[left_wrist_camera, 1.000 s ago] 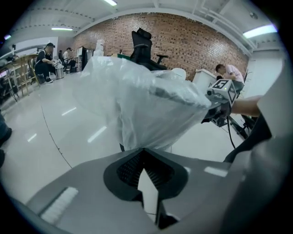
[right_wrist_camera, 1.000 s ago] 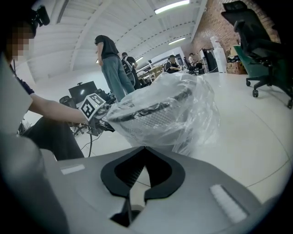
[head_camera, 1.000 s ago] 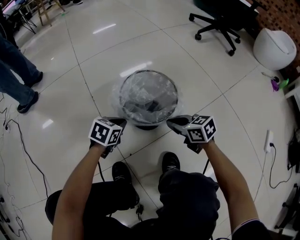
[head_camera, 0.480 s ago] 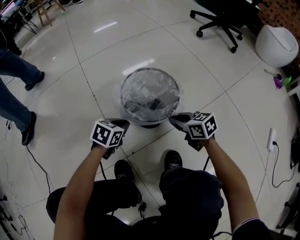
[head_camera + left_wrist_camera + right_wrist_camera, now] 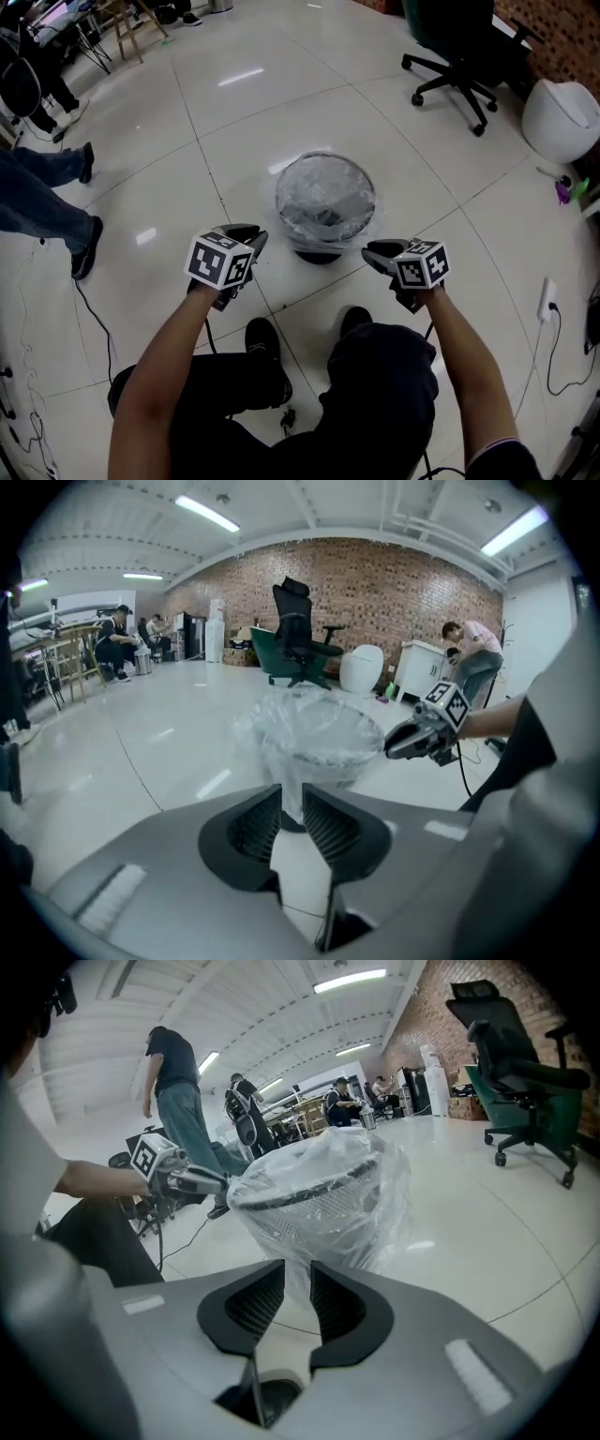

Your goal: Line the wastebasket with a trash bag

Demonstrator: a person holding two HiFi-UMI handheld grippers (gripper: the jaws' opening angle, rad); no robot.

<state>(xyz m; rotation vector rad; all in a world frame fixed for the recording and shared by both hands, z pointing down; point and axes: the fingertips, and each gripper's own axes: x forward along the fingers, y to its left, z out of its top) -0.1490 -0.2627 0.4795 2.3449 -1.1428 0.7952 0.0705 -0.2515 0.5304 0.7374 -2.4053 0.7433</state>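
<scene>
Going left to right around the wastebasket (image 5: 325, 202): well off to its left a bystander's legs (image 5: 37, 202) stood on the glossy tile. The left gripper (image 5: 242, 232) hung near the basket's near-left side, not touching it. Its jaws had just been opening and sat a narrow slit apart with nothing in them, you could only see the basket through the gap. The basket itself stood upright out on the open floor. The clear trash bag (image 5: 389, 1190) was already in it, mouth folded over the rim and hanging down the outside of the mesh. The right gripper (image 5: 380, 251) was off the near-right side, also clear of the basket, jaws likewise just opened and holding nothing. Beyond the basket to the right stood an office chair (image 5: 457, 52).

Looked basically done to me. My worry is that the film is thin and only draped, bunchy in places, so nothing really locks it on the rim. The first heavy thing dropped in could drag the mouth down inside. And if either gripper went back for a tidy-up, a pad could snag the plastic and pull it off, or shove the light basket across that slick tile
</scene>
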